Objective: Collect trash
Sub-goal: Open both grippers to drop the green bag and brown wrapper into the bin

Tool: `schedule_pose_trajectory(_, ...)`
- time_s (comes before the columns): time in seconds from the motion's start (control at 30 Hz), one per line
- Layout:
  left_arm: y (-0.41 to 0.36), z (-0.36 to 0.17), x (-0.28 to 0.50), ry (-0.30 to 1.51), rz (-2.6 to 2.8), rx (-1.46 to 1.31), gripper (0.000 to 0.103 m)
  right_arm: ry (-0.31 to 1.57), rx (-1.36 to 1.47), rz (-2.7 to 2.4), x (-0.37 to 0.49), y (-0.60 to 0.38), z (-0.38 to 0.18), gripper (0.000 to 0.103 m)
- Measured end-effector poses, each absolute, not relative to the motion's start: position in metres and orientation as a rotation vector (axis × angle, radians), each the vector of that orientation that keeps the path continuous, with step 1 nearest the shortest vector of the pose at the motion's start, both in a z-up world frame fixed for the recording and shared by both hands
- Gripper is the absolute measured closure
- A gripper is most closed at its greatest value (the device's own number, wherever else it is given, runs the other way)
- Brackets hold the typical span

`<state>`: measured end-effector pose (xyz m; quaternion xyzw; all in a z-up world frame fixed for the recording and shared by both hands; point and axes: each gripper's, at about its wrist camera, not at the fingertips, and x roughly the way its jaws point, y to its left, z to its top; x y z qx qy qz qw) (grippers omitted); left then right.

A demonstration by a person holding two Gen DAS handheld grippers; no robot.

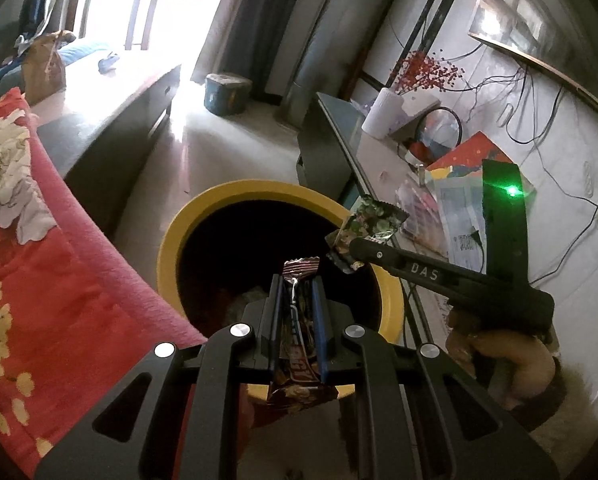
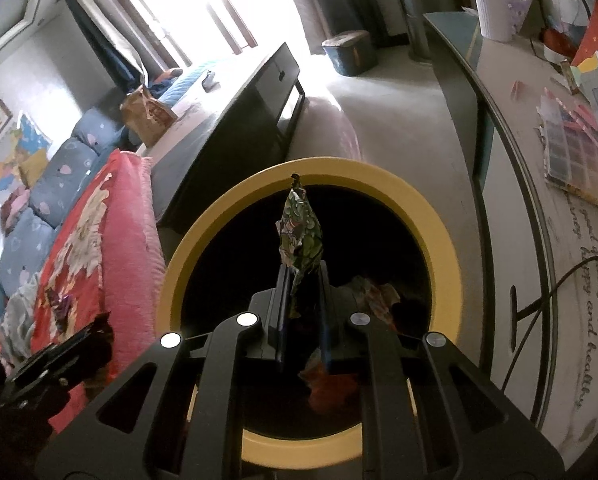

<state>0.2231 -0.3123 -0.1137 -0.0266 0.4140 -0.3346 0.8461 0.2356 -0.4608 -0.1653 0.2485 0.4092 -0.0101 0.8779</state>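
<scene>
A yellow-rimmed trash bin [image 1: 203, 208] stands on the floor between the sofa and the table, with trash inside; it also shows in the right wrist view [image 2: 427, 204]. My left gripper [image 1: 298, 280] is shut on a brown snack wrapper [image 1: 297, 344] and holds it over the bin's near side. My right gripper [image 2: 303, 276] is shut on a green patterned wrapper [image 2: 301, 232] over the bin's opening. In the left wrist view the right gripper [image 1: 353, 246] holds that green wrapper [image 1: 369, 220] above the bin's right rim.
A sofa with a red floral blanket [image 1: 39, 240] lies left of the bin. A glass-topped table [image 2: 539, 208] with papers, a paper roll [image 1: 381, 114] and cables is to the right. A dark low cabinet [image 2: 235, 120] and a blue box [image 2: 349, 52] stand beyond.
</scene>
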Motion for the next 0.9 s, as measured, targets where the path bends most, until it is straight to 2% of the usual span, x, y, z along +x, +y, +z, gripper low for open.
schedule_pose_trajectory(0.2, -0.320, -0.123, 0.233, 0.885, -0.716, -0.061, 0.086, 0.846, 0.537, -0.032, 0.234, -0.466, -0.165, 0.091)
schedule_pose_trajectory(0.27, -0.321, -0.123, 0.239, 0.886, -0.722, -0.071, 0.073, 0.838, 0.547, -0.035, 0.233, -0.468, -0.163, 0.088)
schedule_pose_trajectory(0.3, -0.318, -0.123, 0.239, 0.880, -0.716, -0.073, 0.050, 0.834, 0.550, -0.036, 0.233, -0.468, -0.162, 0.082)
schedule_pose_trajectory(0.33, -0.315, -0.121, 0.241, 0.870, -0.706, -0.084, 0.035, 0.827, 0.554, -0.039, 0.232, -0.469, -0.160, 0.078)
schedule_pose_trajectory(0.4, -0.311, -0.117, 0.241, 0.859, -0.704, -0.098, 0.031, 0.814, 0.558, -0.039, 0.231, -0.471, -0.157, 0.067)
schedule_pose_trajectory(0.43, -0.308, -0.114, 0.240, 0.851, -0.691, -0.093, 0.020, 0.805, 0.556, -0.045, 0.230, -0.472, -0.155, 0.062)
schedule_pose_trajectory(0.47, -0.305, -0.112, 0.239, 0.843, -0.676, -0.087, 0.013, 0.797, 0.559, -0.052, 0.229, -0.473, -0.154, 0.053)
schedule_pose_trajectory(0.5, -0.302, -0.109, 0.238, 0.836, -0.666, -0.087, 0.007, 0.787, 0.565, -0.064, 0.228, -0.475, -0.152, 0.049)
schedule_pose_trajectory(0.57, -0.294, -0.103, 0.235, 0.822, -0.649, -0.090, 0.007, 0.763, 0.555, -0.077, 0.226, -0.475, -0.146, 0.047)
schedule_pose_trajectory(0.67, -0.281, -0.094, 0.230, 0.792, -0.602, -0.083, 0.007, 0.732, 0.515, -0.089, 0.224, -0.470, -0.136, 0.039)
schedule_pose_trajectory(0.9, -0.248, -0.075, 0.216, 0.722, -0.533, -0.091, 0.007, 0.671, 0.446, -0.049, 0.220, -0.449, -0.114, 0.033)
